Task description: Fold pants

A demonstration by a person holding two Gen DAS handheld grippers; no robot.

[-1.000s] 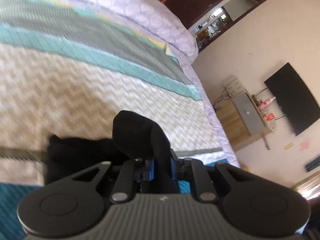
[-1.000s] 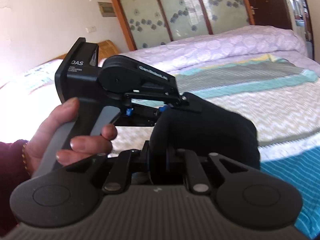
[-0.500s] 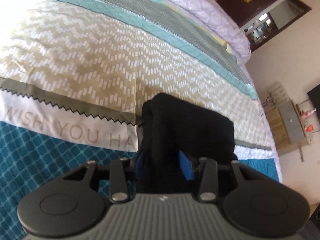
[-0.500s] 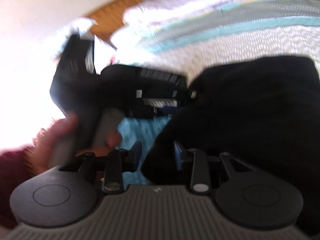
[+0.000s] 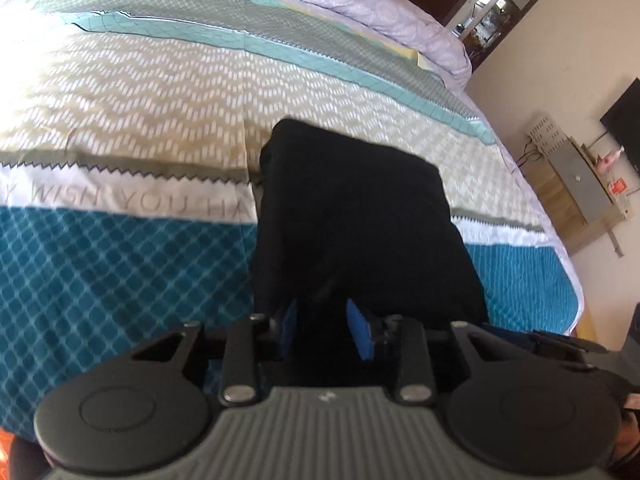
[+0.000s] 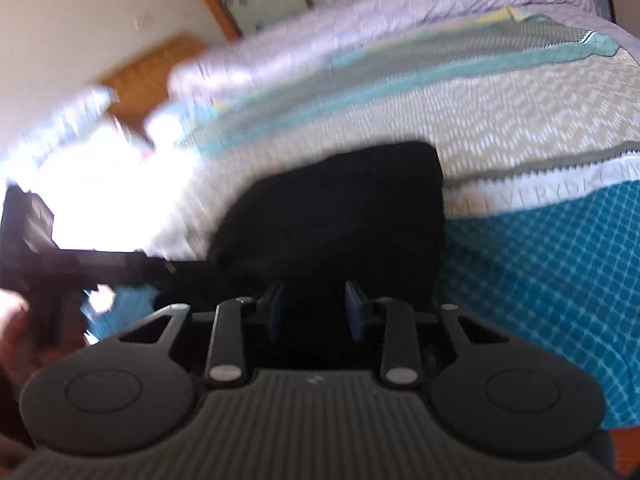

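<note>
Grippers (image 5: 326,326) astride pants' (image 5: 356,216) near edge

Daylight fills the room. From my left claw the view is fairly sharp: the bedspread (image 5: 160,92) is evenly lit, its stripes bowed by the fisheye lens toward the edges. The black pants (image 5: 360,208) read as a flat dark mass with almost no fold detail. From my right claw everything is smeared by motion blur, and a blown-out white glare (image 6: 116,184) swallows the left side, where the bedspread's pattern washes away completely.
</note>
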